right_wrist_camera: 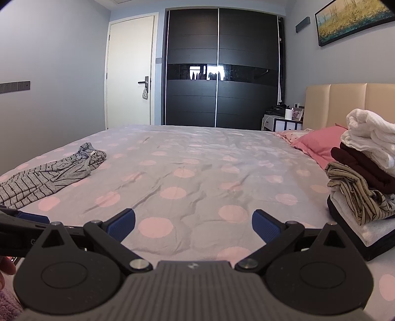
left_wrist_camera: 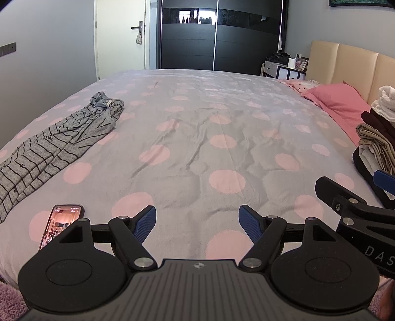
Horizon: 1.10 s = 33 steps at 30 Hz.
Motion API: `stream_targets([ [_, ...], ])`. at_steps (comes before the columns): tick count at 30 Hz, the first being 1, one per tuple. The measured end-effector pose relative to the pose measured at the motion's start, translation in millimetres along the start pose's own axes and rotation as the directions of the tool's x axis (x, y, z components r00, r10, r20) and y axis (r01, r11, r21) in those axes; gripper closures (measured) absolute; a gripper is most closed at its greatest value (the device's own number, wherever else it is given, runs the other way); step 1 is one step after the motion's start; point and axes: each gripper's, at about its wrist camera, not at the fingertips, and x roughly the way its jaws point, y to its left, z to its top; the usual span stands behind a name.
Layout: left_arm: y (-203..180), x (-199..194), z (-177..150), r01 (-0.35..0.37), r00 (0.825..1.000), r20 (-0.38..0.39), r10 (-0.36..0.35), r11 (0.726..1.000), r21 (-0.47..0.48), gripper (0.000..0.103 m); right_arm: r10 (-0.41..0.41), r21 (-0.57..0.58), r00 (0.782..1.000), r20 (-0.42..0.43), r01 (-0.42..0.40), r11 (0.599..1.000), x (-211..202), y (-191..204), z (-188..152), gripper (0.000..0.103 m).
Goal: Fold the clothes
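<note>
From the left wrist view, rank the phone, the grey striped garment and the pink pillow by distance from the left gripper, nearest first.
1. Phone: beside the left gripper, on the bedspread's near left.
2. Grey striped garment: left side, stretching away mid-bed.
3. Pink pillow: far right, by the headboard.

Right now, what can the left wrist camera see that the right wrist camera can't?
Only the left wrist view shows the phone lying on the bedspread, its screen lit, beside the left gripper, whose jaws stand open with nothing between them.

Only the right wrist view shows the framed painting on the wall, and the right gripper wide open and empty.

Both show the grey striped garment lying unfolded on the left, the stack of clothes on the right, the pink pillow and the dark wardrobe.
</note>
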Motion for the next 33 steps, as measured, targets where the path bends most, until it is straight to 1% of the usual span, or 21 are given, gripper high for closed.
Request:
stream_targets([
  [6,8.0,3.5,-0.8,0.006,1.000,-0.013,-0.006,1.000,0.001,0.030,0.008,-0.009,1.000,-0.016,-0.008,1.000,3.0,4.7,0.8,0.001],
  [11,30.3,11.8,-2.5,-0.022,0.999,-0.033,0.021,0.999,-0.027,0.030,0.013,-0.026,0.999,-0.036,-0.014,1.000,10.8,10.0,0.2,0.001],
  [13,46.2,17.9,-1.9,-0.052,0.998,-0.043,0.050,0.998,-0.047,0.030,0.015,-0.026,0.999,-0.051,-0.016,1.000,15.1,11.6,-0.6,0.001],
  [15,64.1,24.2,-0.7,-0.104,0.994,-0.051,0.101,0.993,-0.060,0.034,0.017,-0.022,0.997,-0.069,-0.019,1.000,20.3,12.7,-1.4,0.001],
  [18,94.0,33.6,3.5,-0.193,0.980,-0.070,0.188,0.979,-0.072,0.038,0.021,-0.009,0.995,-0.102,-0.022,1.000,29.5,15.2,-1.7,0.001],
  [20,116.2,40.2,7.5,-0.240,0.968,-0.097,0.231,0.966,-0.093,0.043,0.029,0.005,0.992,-0.124,-0.028,1.000,36.6,18.1,-0.8,0.001],
  [23,152.2,49.3,14.1,-0.299,0.949,-0.138,0.283,0.947,-0.117,0.048,0.046,0.010,0.988,-0.145,-0.045,0.999,48.5,26.9,0.8,0.001],
  [26,192.4,58.2,24.0,-0.348,0.931,-0.162,0.326,0.928,-0.131,0.052,0.077,0.015,0.983,-0.167,-0.076,0.997,59.7,37.3,4.4,0.001],
  [30,254.6,71.7,38.9,-0.441,0.894,-0.165,0.416,0.882,-0.169,0.052,0.115,0.009,0.976,-0.187,-0.116,0.993,71.3,51.4,6.6,0.001],
  [33,292.4,84.1,48.6,-0.476,0.878,-0.154,0.453,0.860,-0.186,0.051,0.130,-0.003,0.970,-0.207,-0.133,0.991,79.3,58.2,4.8,0.001],
])
